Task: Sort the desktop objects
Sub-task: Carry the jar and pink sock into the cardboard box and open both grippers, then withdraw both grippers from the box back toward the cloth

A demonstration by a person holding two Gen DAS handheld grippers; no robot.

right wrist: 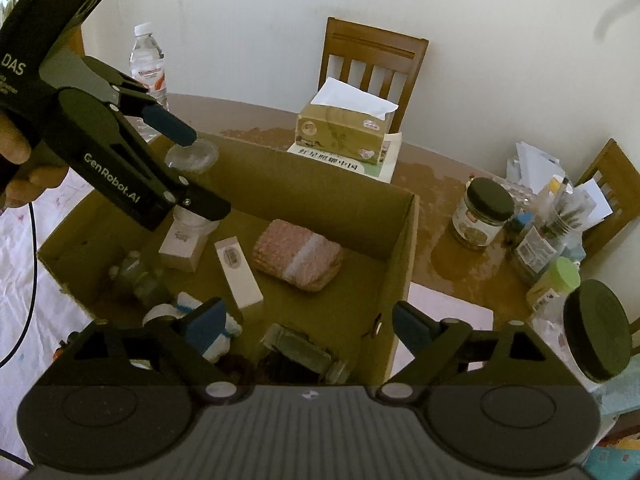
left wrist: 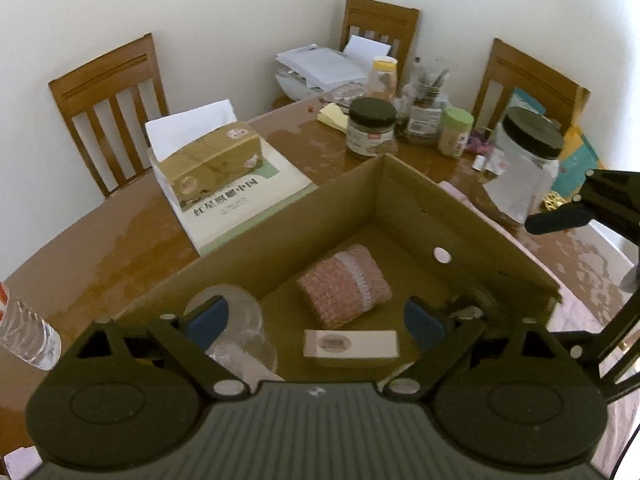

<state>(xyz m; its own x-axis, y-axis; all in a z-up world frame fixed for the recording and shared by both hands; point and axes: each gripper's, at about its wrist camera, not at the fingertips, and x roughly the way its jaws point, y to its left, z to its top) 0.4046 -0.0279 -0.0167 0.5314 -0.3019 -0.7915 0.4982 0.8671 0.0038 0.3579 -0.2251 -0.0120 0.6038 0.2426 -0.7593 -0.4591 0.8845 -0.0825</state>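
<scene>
The cardboard box is sitting open on the wooden table, and it is taking in quite a haul: a pink knitted roll with a white band is lying near the middle, a slim white carton is resting just beside it, a second small white box is sitting further left, and glass jars are crowding the near corners. A clear plastic cup is standing against the box's far-left wall. The left gripper is hovering over the box with fingers spread wide, nothing between them. The right gripper is hanging over the box's near right wall, jaws equally wide and gripping nothing. Outside the box, a tissue box is resting on a book, dark-lidded jars are clustering near the far edge, and a water bottle is standing at the left.
</scene>
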